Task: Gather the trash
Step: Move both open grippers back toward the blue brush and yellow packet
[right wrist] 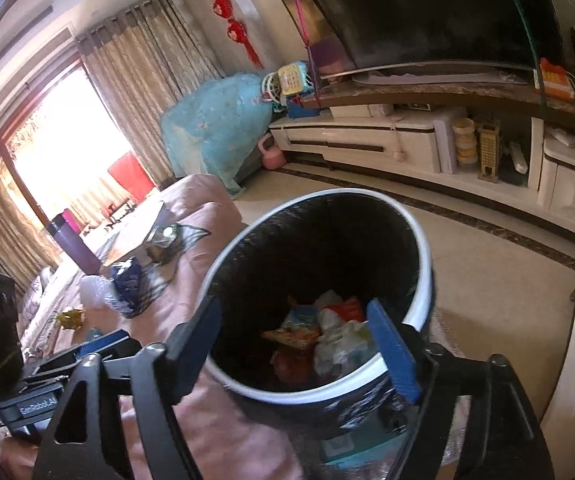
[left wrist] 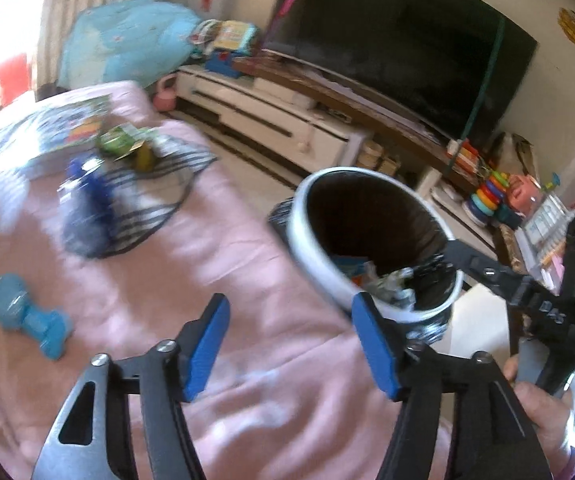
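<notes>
Pink bedspread (left wrist: pixel 207 264) | gripper body (right wrist: pixel 27 404) label: "GenRobot.AI"

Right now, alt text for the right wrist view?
The right gripper hangs open over a dark trash bin with a white rim, nothing between its blue-padded fingers, with wrappers and crumpled paper in the bin's bottom. Left of the bin, a pink-covered surface holds more litter; a TV cabinet stands behind.
</notes>
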Demonstrator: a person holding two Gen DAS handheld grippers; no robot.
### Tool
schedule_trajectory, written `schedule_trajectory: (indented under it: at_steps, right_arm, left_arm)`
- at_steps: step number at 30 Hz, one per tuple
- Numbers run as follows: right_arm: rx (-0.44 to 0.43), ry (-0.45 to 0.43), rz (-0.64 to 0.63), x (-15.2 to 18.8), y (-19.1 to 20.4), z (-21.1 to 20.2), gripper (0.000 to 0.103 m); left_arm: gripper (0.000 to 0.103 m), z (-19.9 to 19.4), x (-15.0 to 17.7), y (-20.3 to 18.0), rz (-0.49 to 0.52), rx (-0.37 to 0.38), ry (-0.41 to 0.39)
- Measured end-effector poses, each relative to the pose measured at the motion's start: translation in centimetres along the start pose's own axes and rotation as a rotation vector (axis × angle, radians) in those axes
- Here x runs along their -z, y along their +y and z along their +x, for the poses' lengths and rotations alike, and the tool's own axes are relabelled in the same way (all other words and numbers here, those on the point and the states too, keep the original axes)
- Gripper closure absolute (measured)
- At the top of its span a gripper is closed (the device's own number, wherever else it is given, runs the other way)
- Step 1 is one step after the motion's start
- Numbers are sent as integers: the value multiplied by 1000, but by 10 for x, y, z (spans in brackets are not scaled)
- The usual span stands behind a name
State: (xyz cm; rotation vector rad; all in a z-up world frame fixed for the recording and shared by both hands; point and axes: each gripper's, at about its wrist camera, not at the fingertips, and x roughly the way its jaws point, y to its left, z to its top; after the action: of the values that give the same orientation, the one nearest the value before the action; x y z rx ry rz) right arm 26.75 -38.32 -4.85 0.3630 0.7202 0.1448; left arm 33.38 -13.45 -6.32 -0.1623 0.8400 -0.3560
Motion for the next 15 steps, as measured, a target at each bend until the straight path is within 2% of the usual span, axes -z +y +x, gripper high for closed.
schedule_trajectory:
  at_steps: [4, 15]
  right_arm:
    - [-37, 6, -9, 10, 21, 1, 16]
    - [-147, 84, -92, 47, 98, 22, 15]
  left_arm:
    - [37, -22, 14, 23, -39, -27, -5]
    - [37, -98, 53, 94, -135, -120, -57]
